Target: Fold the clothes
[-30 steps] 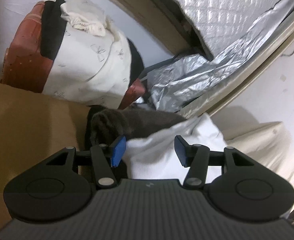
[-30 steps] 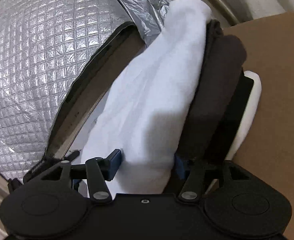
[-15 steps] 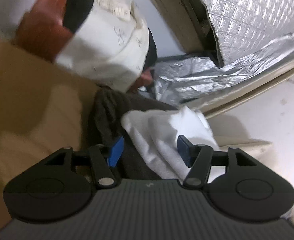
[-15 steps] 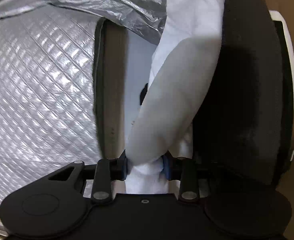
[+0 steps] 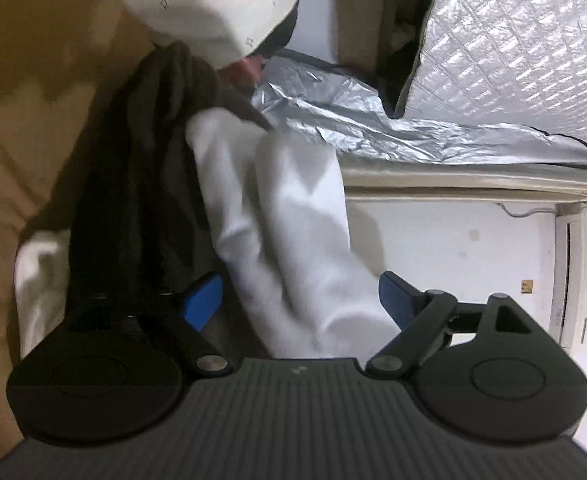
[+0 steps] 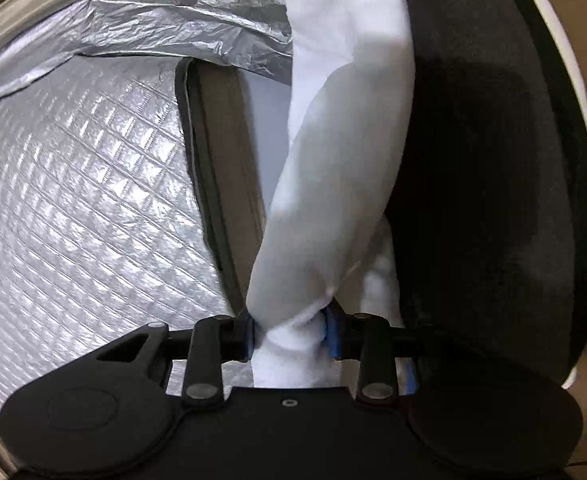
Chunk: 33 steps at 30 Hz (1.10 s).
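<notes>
Quilted silver foil fills the left; right gripper pinches the soft white garment, left gripper jaws opening around it, folding unfinished.

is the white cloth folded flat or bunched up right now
Bunched: the white cloth twists into a rope, pinched in the right gripper.

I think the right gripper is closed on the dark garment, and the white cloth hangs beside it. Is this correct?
Not quite. In the right wrist view the right gripper is closed on the white cloth, whose bunched end is pinched between the blue pads. It is the dark garment that hangs beside it, to the right of the cloth, outside the jaws.
</notes>
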{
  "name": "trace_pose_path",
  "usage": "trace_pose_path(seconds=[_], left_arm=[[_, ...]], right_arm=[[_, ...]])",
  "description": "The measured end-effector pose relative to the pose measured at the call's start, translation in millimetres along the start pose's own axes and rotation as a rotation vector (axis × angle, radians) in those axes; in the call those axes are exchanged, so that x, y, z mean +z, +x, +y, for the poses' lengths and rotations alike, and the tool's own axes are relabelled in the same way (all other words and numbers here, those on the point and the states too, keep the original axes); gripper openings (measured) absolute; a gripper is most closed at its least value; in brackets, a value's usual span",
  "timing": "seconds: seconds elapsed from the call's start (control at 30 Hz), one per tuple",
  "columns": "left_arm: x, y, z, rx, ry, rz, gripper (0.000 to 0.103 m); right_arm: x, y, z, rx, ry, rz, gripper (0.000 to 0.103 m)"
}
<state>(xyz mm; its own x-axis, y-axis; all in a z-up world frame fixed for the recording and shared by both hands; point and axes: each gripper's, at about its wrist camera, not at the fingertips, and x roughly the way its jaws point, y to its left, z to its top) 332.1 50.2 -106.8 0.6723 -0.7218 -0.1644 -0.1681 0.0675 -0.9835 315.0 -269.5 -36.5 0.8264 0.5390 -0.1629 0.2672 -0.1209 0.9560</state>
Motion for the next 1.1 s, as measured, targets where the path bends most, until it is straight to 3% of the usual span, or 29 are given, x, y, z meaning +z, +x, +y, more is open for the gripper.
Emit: trace_pose_path(seconds=[0.1, 0.23, 0.27, 0.3, 0.33, 0.43, 0.6, 0.73, 0.8, 0.97, 1.1], left_arm=[[-11, -1, 0, -0.028, -0.034, -0.08, 0.088], [-15, 13, 18, -0.14, -0.152, -0.132, 0.088], [-15, 18, 22, -0.166, -0.153, -0.143, 0.082], [-15, 19, 23, -0.155, -0.137, -0.154, 0.054], [-14, 16, 17, -0.096, -0.082, -0.174, 0.032], [-10, 6, -1, 0.057, 0.09, -0.247, 0.017], [-8, -3, -14, 0.088, 0.191, -0.315, 0.015], [-10, 0, -21, 0.126, 0.247, -0.343, 0.015], [-11, -1, -25, 0.138, 0.266, -0.35, 0.015], [-15, -1, -27, 0.169, 0.309, -0.365, 0.015], [-16, 6, -29, 0.187, 0.358, -0.366, 0.015]], right_arm=[[0, -1, 3, 0.014, 0.005, 0.004, 0.038], [-1, 0, -3, -0.025, -0.017, 0.045, 0.038], [-1, 0, -5, -0.035, -0.023, 0.056, 0.038], [1, -2, -7, -0.06, -0.055, 0.076, 0.038], [2, -5, -8, -0.105, -0.101, 0.087, 0.038], [9, -13, -7, -0.285, -0.246, 0.092, 0.045], [10, -32, 5, -0.317, -0.466, 0.026, 0.053], [4, -59, 38, -0.362, -0.79, -0.22, 0.059], [12, -62, 56, -0.418, -0.91, -0.279, 0.06], [75, -58, 49, -0.439, -0.717, -0.224, 0.06], [93, -37, 38, -0.424, -0.758, -0.214, 0.062]])
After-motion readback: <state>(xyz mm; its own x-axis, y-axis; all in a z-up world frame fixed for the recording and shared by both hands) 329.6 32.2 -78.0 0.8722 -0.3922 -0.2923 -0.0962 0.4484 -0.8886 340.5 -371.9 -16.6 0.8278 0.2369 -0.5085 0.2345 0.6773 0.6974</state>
